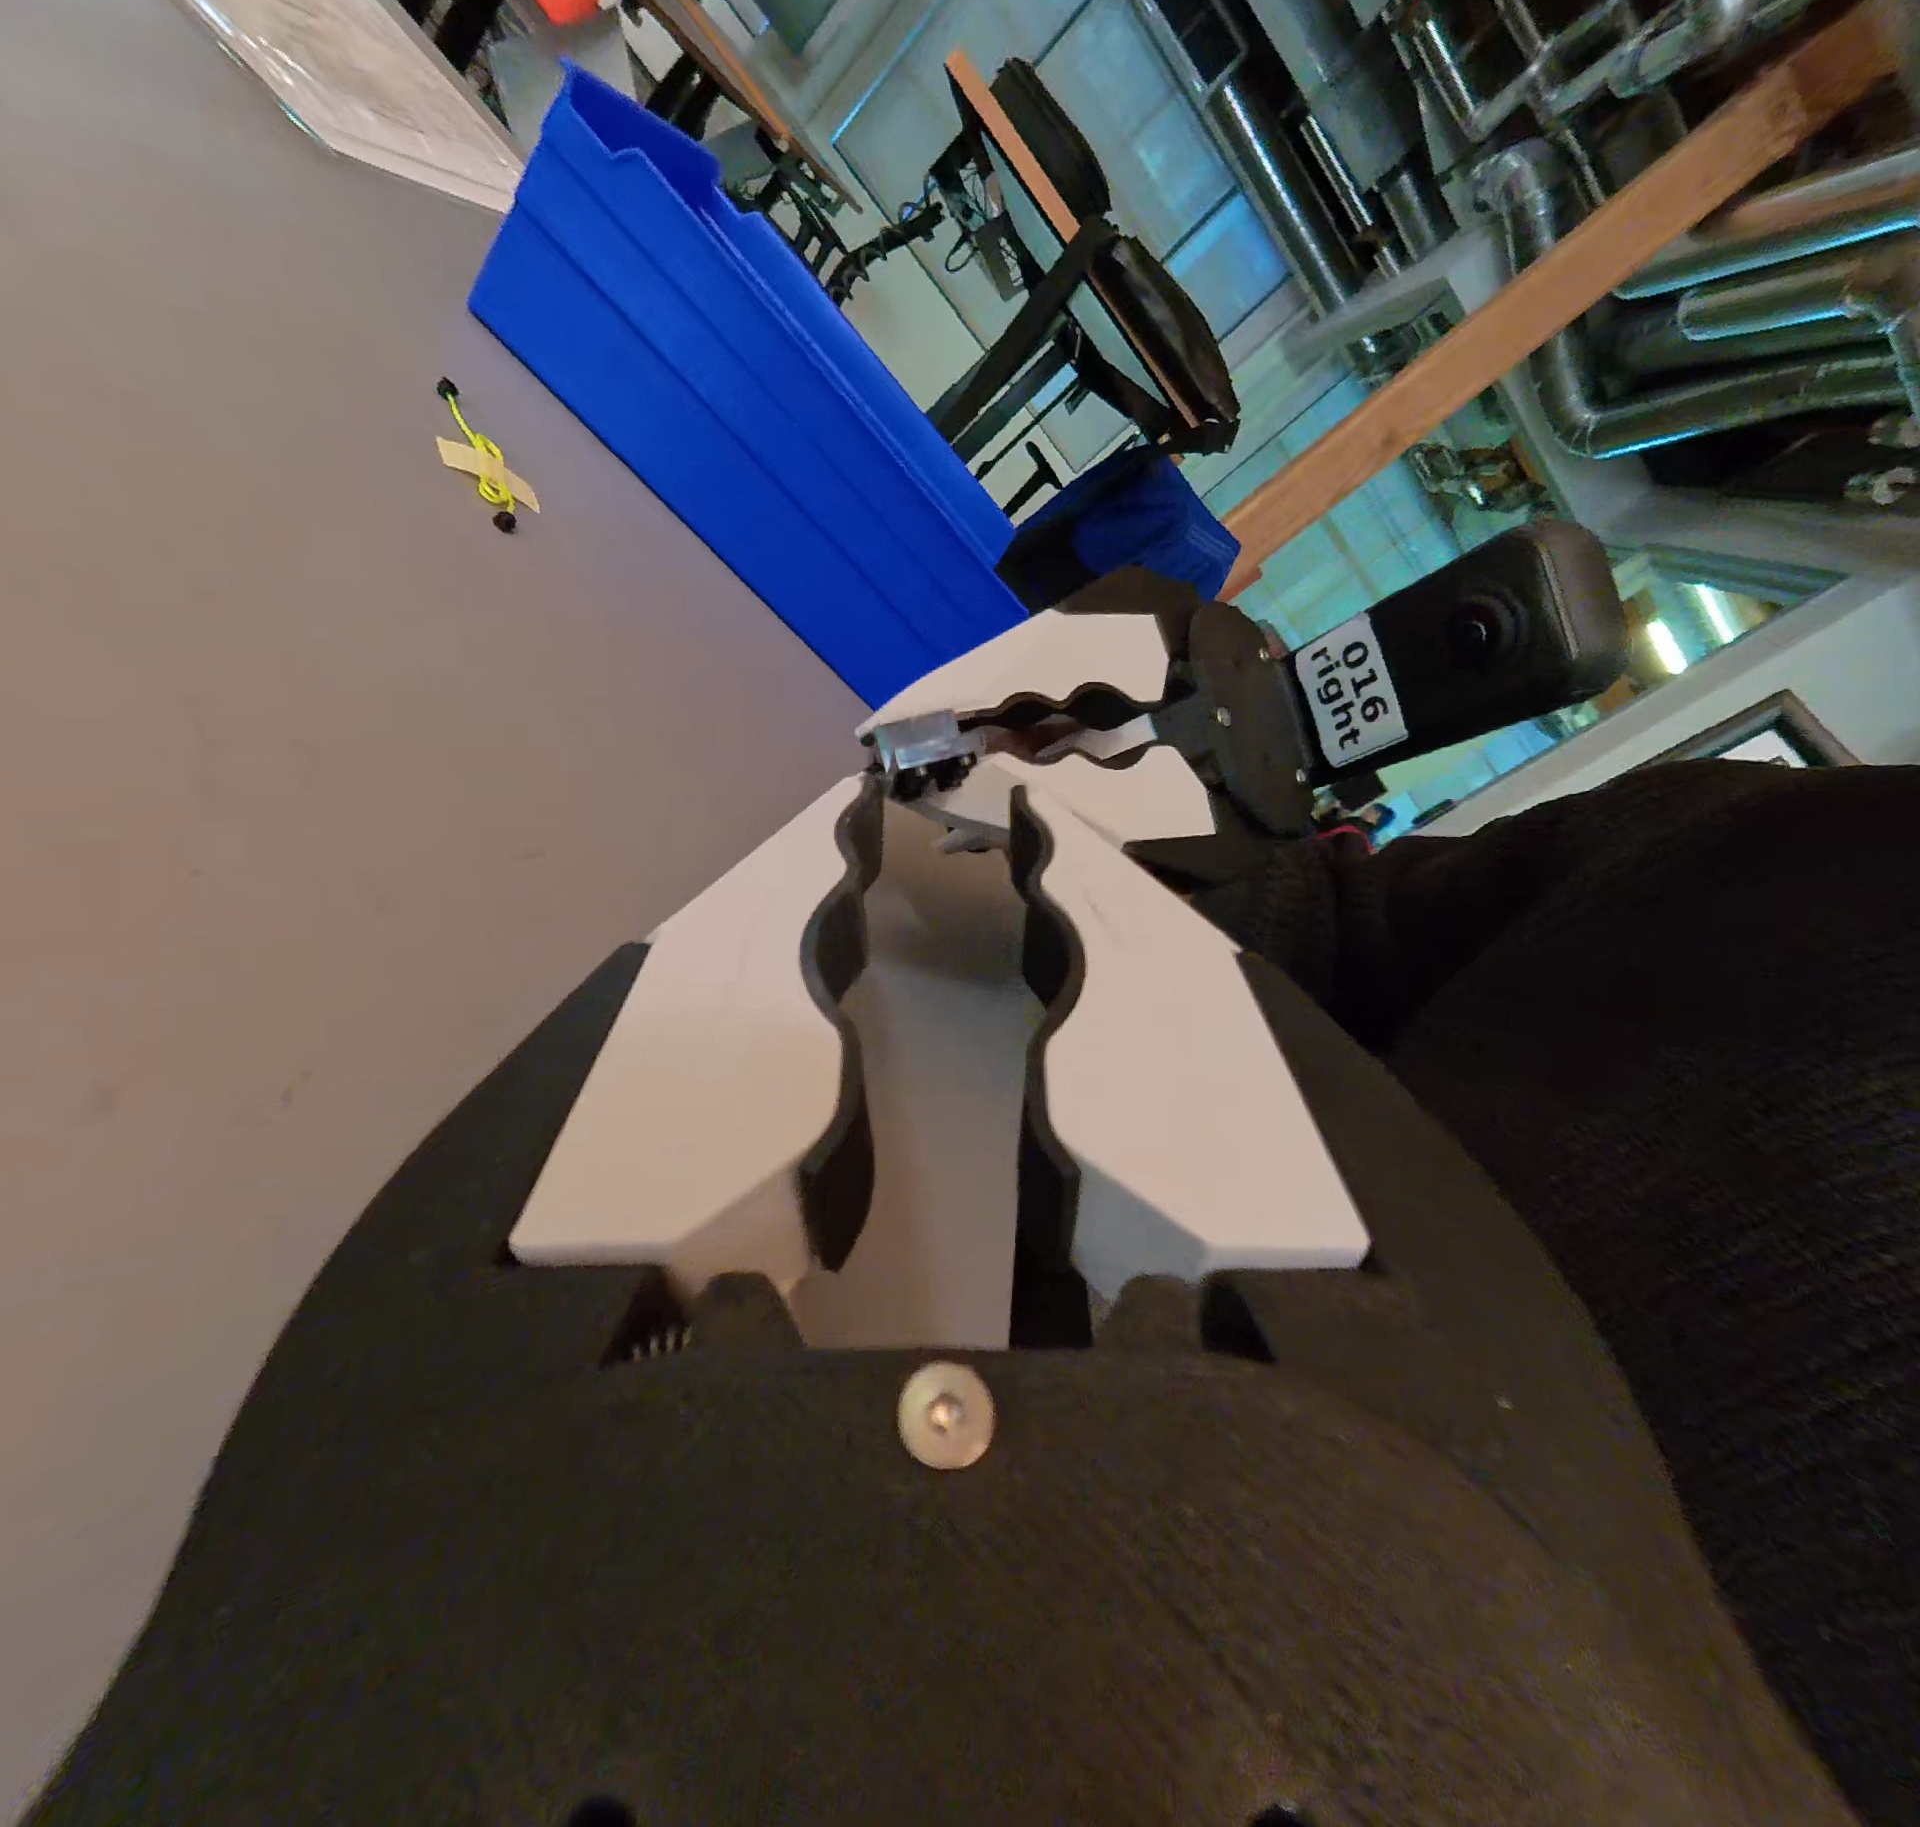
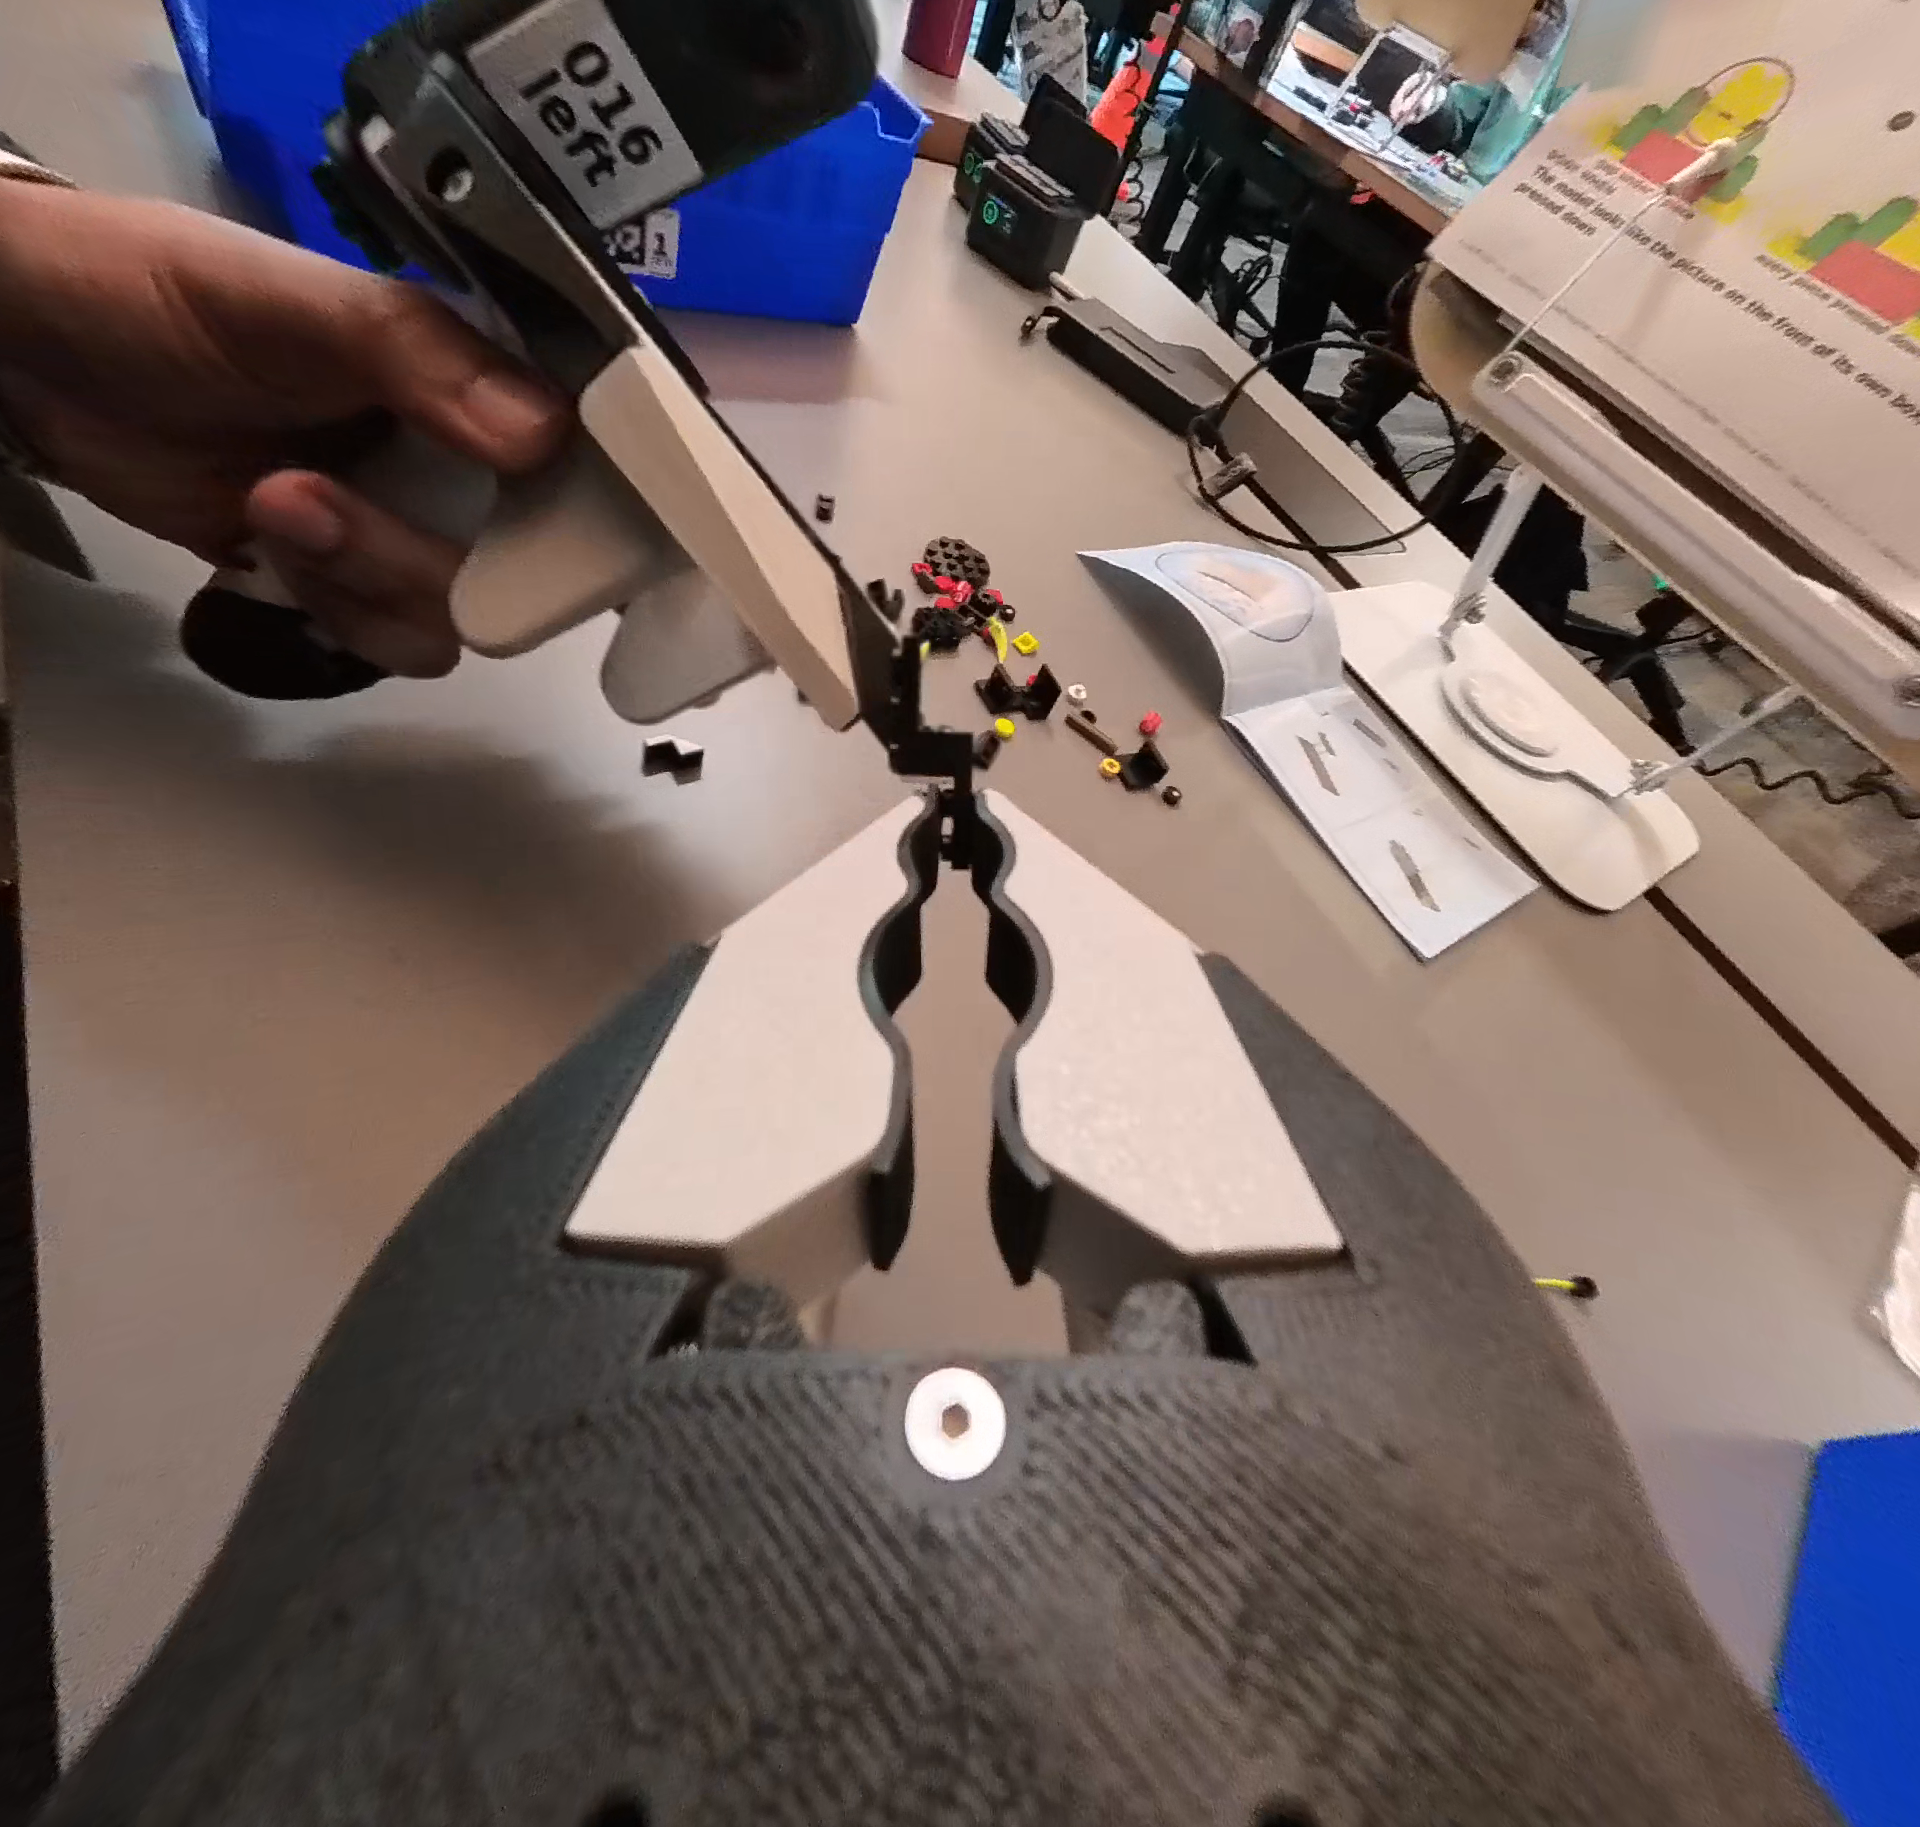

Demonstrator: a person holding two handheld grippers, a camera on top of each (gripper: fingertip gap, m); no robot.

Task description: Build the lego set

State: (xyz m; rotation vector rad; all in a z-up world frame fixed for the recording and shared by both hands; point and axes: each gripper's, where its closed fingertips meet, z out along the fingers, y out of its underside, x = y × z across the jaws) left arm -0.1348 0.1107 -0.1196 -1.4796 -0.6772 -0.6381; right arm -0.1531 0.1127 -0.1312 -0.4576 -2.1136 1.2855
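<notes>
My right gripper (image 2: 951,832) is shut on the lower end of a small black brick assembly (image 2: 925,738) and holds it above the grey table (image 2: 416,946). The assembly bends upward into a long plate at my left gripper's tips (image 2: 873,697). In the left wrist view, my left gripper (image 1: 940,811) has its jaws fairly wide apart. The plate (image 1: 961,827) spans between its two pads and seems to touch both. The right gripper (image 1: 966,738) comes in from the right with the assembly's block (image 1: 914,743) at its tips. A hand (image 2: 208,395) holds the left gripper.
Loose black, red and yellow bricks (image 2: 997,634) lie just beyond the grippers, and a single black piece (image 2: 673,757) lies to the left. An open booklet (image 2: 1351,769) and a white stand base (image 2: 1507,717) are on the right. A blue bin (image 1: 727,354) stands behind. The tips of both grippers are at nearly the same place.
</notes>
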